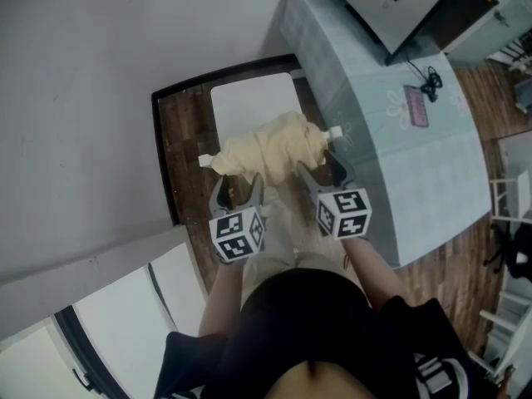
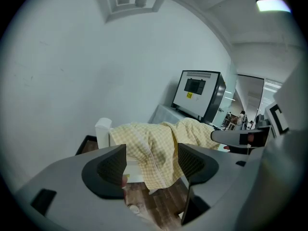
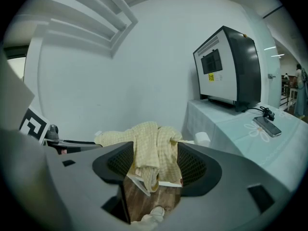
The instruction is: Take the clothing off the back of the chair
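Note:
A pale yellow checked garment [image 1: 270, 150] lies bunched over the back of a white chair [image 1: 249, 102], whose corner posts stick out at both ends. Just short of its left part my left gripper [image 1: 237, 188] stands open. My right gripper [image 1: 322, 171] is open too, close to its right part. In the left gripper view the garment [image 2: 154, 143] hangs ahead of the wide-apart jaws of my left gripper [image 2: 151, 165], the pads off it. In the right gripper view a hanging fold of the garment [image 3: 151, 146] shows between the open jaws of my right gripper [image 3: 153, 165], and whether the pads touch it I cannot tell.
A table under a pale blue cloth [image 1: 399, 156] stands right of the chair, with a grey boxy machine [image 1: 391, 2] and a phone [image 1: 415, 106] on it. A white wall is at the left. Dark wooden floor [image 1: 187, 156] shows round the chair.

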